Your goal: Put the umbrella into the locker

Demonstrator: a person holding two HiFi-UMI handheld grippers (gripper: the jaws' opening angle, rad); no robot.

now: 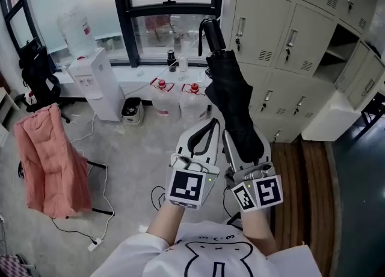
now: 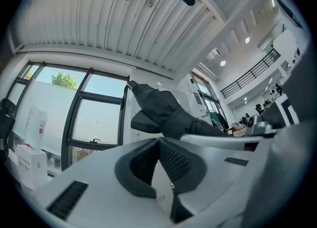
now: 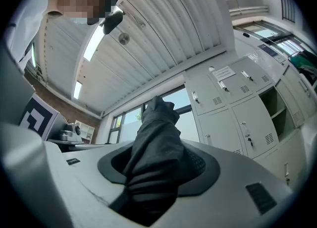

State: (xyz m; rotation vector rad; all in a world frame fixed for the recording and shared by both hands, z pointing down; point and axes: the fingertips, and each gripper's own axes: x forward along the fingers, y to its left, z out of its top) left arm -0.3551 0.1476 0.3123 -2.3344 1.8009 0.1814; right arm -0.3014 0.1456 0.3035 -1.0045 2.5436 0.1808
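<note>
Here, the right gripper was clamped on the lower end of a black folded fabric umbrella, which pointed up and away before the grey metal lockers. Just beside it, the left gripper was closed, holding nothing.

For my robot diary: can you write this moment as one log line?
right gripper: shut on umbrella | left gripper: shut, empty | locker: one compartment open
</note>
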